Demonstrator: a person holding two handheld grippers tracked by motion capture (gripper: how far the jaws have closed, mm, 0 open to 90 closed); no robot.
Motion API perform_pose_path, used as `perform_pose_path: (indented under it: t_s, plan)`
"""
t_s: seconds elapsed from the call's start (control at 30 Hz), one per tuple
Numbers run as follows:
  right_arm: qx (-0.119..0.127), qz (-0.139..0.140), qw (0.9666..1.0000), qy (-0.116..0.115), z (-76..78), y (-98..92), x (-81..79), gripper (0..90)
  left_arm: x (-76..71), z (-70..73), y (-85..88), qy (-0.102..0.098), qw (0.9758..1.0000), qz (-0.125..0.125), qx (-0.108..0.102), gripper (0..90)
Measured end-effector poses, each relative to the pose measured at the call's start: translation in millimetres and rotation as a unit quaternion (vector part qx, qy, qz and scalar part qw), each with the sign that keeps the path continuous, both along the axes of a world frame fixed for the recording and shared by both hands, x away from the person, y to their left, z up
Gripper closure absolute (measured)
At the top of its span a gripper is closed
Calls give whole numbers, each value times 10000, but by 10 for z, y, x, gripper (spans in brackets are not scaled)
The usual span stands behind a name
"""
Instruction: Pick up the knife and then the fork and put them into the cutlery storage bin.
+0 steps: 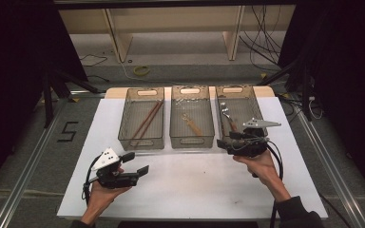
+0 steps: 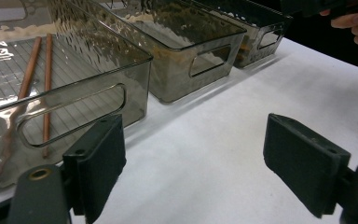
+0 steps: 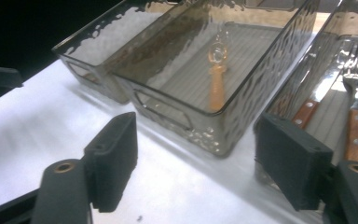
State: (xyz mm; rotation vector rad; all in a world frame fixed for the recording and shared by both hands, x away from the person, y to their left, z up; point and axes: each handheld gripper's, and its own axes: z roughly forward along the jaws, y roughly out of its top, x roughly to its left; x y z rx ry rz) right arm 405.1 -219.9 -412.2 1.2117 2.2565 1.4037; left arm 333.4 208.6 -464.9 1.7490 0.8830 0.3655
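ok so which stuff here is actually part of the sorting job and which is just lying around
Part of the job:
- right bin with fork and knife
- middle bin with spoon
- left bin with chopsticks

Lying about:
- yellow ring
- floor cables

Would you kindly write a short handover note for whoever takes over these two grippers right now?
Left gripper: open, nothing in it, held over the white table in front of the left bin.
Right gripper: open, nothing in it, at the near end of the right bin.
Things: two chopsticks lie in the left bin, one wooden-handled utensil in the middle bin, forks with wooden handles in the right bin.
Done: all cutlery in view is sorted into bins.
Left: no loose cutlery lies on the table; probably just draw both hands back.
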Motion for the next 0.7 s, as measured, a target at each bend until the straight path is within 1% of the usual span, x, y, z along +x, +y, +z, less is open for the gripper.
perform_pose_path:
  t_s: [0.07,0.2,0.27,0.37,0.5,0.6,0.67,0.7]
  plan:
    - [67,21,10000,-57,-9,3,-58,290,0,-5,0,7,10000,-10,5,202]
    - [119,86,9997,-202,-27,15,-159,261,-3,-5,4,19,10000,-24,1,202]
    - [132,103,9996,-214,-40,14,-211,249,-5,-5,7,20,10000,-36,10,202]
    - [202,149,9992,-307,-67,-1,-300,244,-5,-5,9,38,10000,-45,-17,202]
    - [257,102,9989,-388,-103,-47,-421,241,-2,-6,13,58,10000,-56,-51,202]
    - [352,87,9985,-417,-129,-84,-496,241,0,-11,8,82,9999,-59,-54,202]
    - [314,81,9983,-492,-156,-94,-542,236,2,-13,6,92,9999,-72,-38,202]
    - [295,107,9983,-494,-165,-97,-562,229,1,-12,7,89,9999,-86,-20,202]
